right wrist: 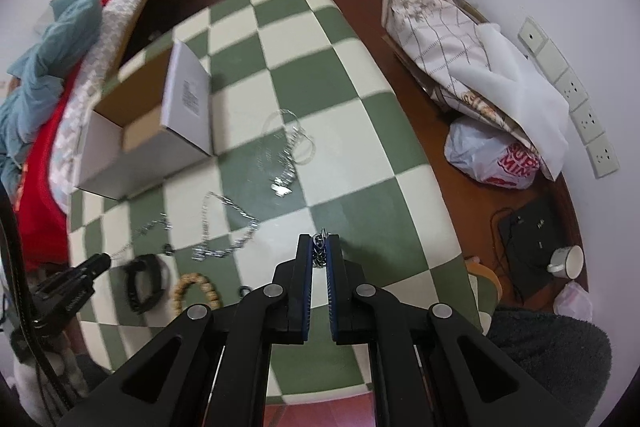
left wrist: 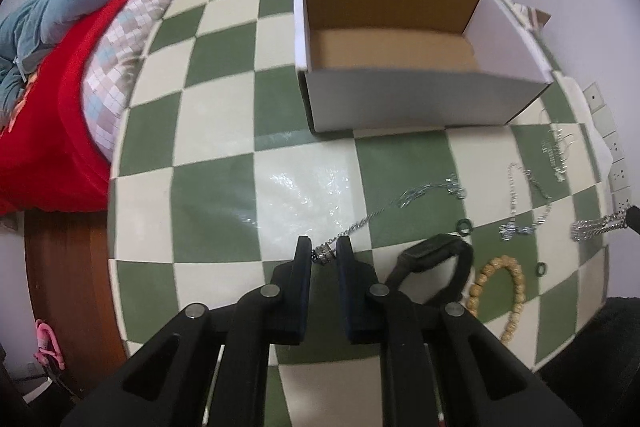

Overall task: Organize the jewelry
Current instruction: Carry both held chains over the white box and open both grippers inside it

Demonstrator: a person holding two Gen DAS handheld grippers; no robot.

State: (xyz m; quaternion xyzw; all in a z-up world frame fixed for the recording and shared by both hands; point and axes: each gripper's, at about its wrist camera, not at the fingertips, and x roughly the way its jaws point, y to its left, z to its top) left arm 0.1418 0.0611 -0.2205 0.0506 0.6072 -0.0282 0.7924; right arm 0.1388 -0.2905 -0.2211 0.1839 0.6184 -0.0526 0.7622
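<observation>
Jaws of the left gripper (left wrist: 324,254) pinch a necklace pendant (left wrist: 323,253) whose chain (left wrist: 384,209) trails right toward the box (left wrist: 420,103) ahead, while the right gripper (right wrist: 320,251), farther from the box, clamps another chain (right wrist: 319,251).

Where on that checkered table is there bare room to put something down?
Left of the box the table is bare. The box floor is empty too. It is crowded right of the left gripper: chains, watch and beads.
</observation>
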